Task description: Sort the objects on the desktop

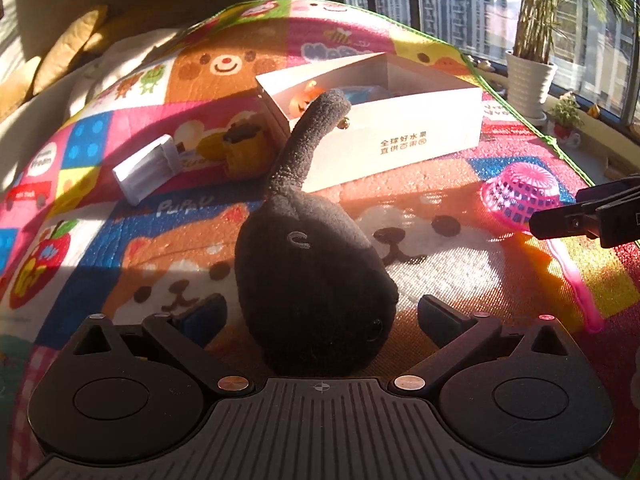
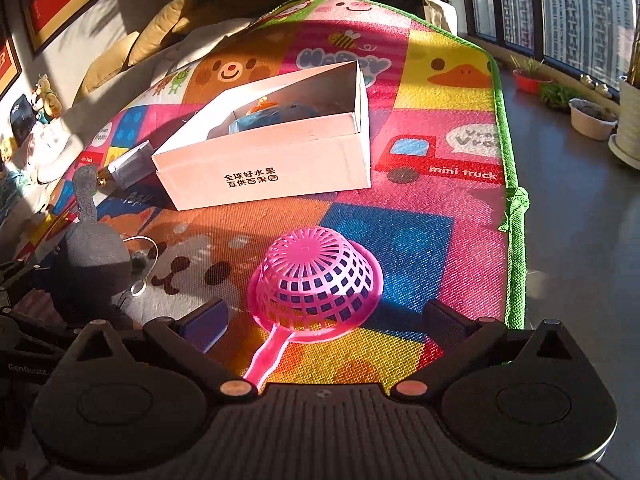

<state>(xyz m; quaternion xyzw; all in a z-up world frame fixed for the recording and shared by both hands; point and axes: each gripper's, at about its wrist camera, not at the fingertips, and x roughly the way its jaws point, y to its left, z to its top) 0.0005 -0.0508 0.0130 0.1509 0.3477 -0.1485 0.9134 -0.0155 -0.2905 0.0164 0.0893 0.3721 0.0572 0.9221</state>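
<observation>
A black plush toy (image 1: 312, 288) with a long tail stands on the colourful mat between the spread fingers of my left gripper (image 1: 320, 320), which is open around it. It also shows at the left of the right wrist view (image 2: 92, 252). A pink plastic strainer (image 2: 314, 280) lies upside down on the mat between the spread fingers of my right gripper (image 2: 326, 322), which is open, with the handle running under it. The strainer also shows in the left wrist view (image 1: 520, 196). A white cardboard box (image 2: 272, 168) holding an orange and a blue item sits behind both; it also shows in the left wrist view (image 1: 400, 136).
A small grey-white packet (image 1: 146, 168) lies left of the box. The mat's green edge (image 2: 514, 208) drops to the floor on the right. Potted plants (image 1: 528, 76) stand by the windows. Cushions and soft toys lie at the far left.
</observation>
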